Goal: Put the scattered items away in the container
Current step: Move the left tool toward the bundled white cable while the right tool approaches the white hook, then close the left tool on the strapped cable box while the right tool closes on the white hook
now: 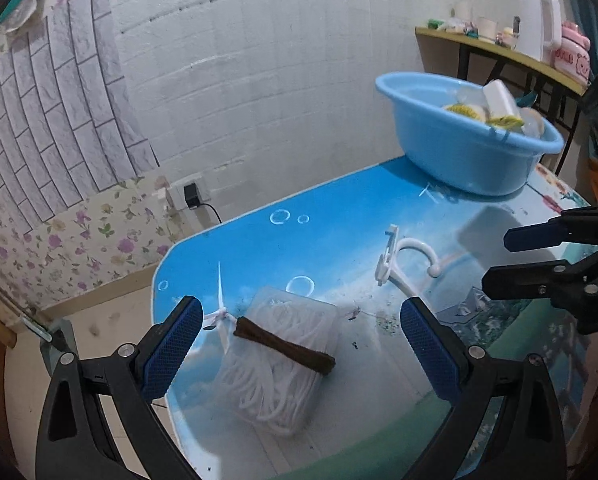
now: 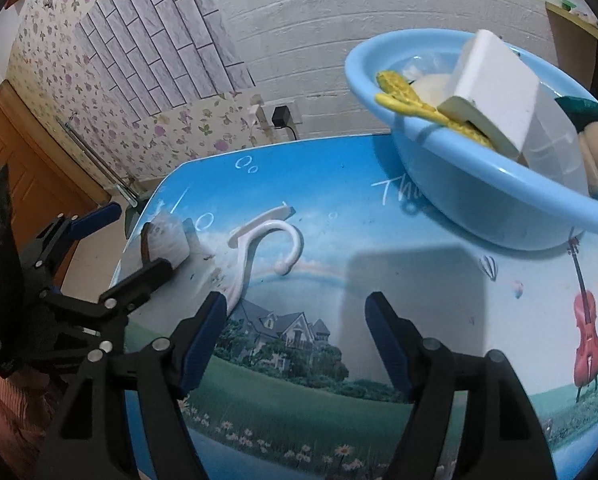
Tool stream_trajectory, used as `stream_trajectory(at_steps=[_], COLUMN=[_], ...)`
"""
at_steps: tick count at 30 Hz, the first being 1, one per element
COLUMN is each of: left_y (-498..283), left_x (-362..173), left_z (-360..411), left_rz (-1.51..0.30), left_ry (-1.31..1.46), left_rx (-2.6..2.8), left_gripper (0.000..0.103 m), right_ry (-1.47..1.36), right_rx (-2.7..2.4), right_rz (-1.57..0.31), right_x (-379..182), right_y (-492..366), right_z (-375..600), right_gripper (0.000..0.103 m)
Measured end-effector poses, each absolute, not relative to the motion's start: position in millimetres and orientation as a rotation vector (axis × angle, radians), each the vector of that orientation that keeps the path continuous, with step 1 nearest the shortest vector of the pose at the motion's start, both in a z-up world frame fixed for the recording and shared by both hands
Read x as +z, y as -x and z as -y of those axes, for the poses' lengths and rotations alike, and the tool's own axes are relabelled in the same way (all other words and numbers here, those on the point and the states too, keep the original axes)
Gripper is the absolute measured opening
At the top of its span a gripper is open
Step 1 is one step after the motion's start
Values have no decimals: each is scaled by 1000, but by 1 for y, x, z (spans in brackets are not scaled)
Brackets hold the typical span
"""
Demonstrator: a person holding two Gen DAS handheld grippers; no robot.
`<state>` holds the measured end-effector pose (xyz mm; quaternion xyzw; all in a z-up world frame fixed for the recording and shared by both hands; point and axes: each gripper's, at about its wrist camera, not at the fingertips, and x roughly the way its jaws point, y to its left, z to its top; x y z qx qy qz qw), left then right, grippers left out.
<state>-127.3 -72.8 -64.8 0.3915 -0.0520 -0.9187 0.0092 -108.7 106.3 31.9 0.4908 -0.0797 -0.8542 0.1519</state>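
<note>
A clear plastic box (image 1: pixel 283 360) of white loops, with a brown strip (image 1: pixel 287 344) across its lid, lies near the table's left edge. My left gripper (image 1: pixel 301 308) hovers open over it, one pad on each side and neither touching. A white plastic hook (image 2: pixel 259 236) lies mid-table. My right gripper (image 2: pixel 295 304) is open just in front of it, with its left fingertip (image 2: pixel 219 304) beside the hook's tail. The light blue basin (image 2: pixel 459 200) stands at the far right and holds a white block (image 2: pixel 495 92), a yellow piece (image 2: pixel 403 100) and other items.
The table (image 2: pixel 339 400) has a printed landscape top; its left edge drops to the floor right beside the box. A wall socket with a black plug (image 1: pixel 191 196) lies beyond it. A shelf with a kettle (image 1: pixel 535 24) stands behind the basin. Both grippers work close together.
</note>
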Motion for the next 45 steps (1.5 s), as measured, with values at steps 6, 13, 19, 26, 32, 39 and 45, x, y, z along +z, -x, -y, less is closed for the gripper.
stream_trajectory(at_steps=[6,13,19,26,32,39,45], left_y=[138,145,150,155,160,162,155], left_x=[-73,-78,-79,-84,-86,-83,-74], left_z=[73,62,64,64,65,70,68], left_rz=[131,212,250,278,260,260,148], left_ry=[-1290,-1314,-1306,-1338,-1337,-1334,-1324], left_rx=[-2873,-2847,-2797,-2768,-2769,-2778,-2843], left_gripper=[100,77,62,68,69,38,26], right_ry=[-1413,-1426,-1416,-1414,-1400,-1388,-1395], right_rx=[-2447,-2466,-2482,-2475,-2499,-2518,-2463], right_rz=[234,229,236,232,180,91,146], right_x=[27,19,16,14,14,14,14], right_y=[113,121,129,136,140,138,134], right_z=[-106,-105,-99,-86,-79,-81,-96], right_gripper=[72,72,72,72,72,36,21])
